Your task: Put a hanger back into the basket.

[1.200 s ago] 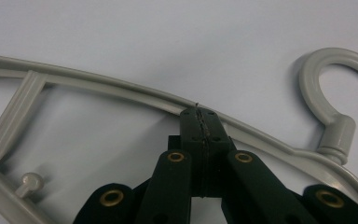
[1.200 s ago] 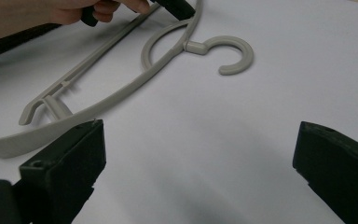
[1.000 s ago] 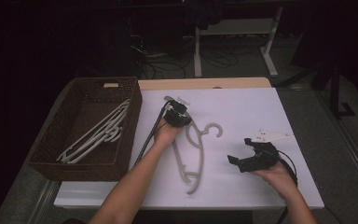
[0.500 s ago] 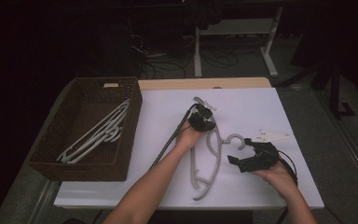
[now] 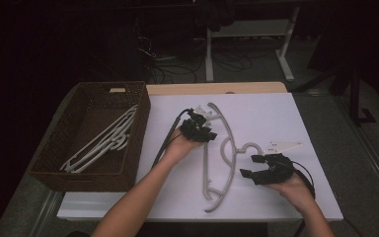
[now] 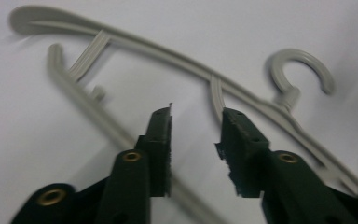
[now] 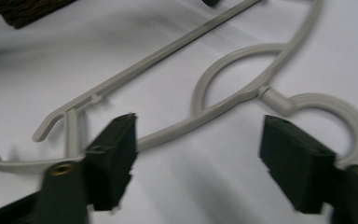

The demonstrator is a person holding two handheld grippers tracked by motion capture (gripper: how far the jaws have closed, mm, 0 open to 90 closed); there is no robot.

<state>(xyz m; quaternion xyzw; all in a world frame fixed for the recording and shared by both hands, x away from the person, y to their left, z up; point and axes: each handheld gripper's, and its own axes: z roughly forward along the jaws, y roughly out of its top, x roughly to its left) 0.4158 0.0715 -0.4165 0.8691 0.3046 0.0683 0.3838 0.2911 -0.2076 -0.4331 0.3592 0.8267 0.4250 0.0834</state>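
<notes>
While basket (image 5: 86,170) holds hangers (image 5: 101,143) | left claw (image 5: 200,129) just spread | right claw (image 5: 256,168) spread, narrowing

left gripper (image 5: 208,134): black, brass screws | right gripper (image 5: 253,166): black, cabled

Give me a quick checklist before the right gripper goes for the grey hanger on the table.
1. Hanger lies flat on the white table: ok.
2. Left gripper has let go: ok, its jaws have just been opening and nothing is pinched between them.
3. Right gripper ready to grasp: ok, jaws apart though they have just been closing, pads not pressing the hanger's neck.
4. Hook free of clutter: ok, it curls beside the right gripper on bare table.
5. Basket has room: ok, two or three white hangers lie inside.
6. Grip will hold firm: cannot tell.
</notes>
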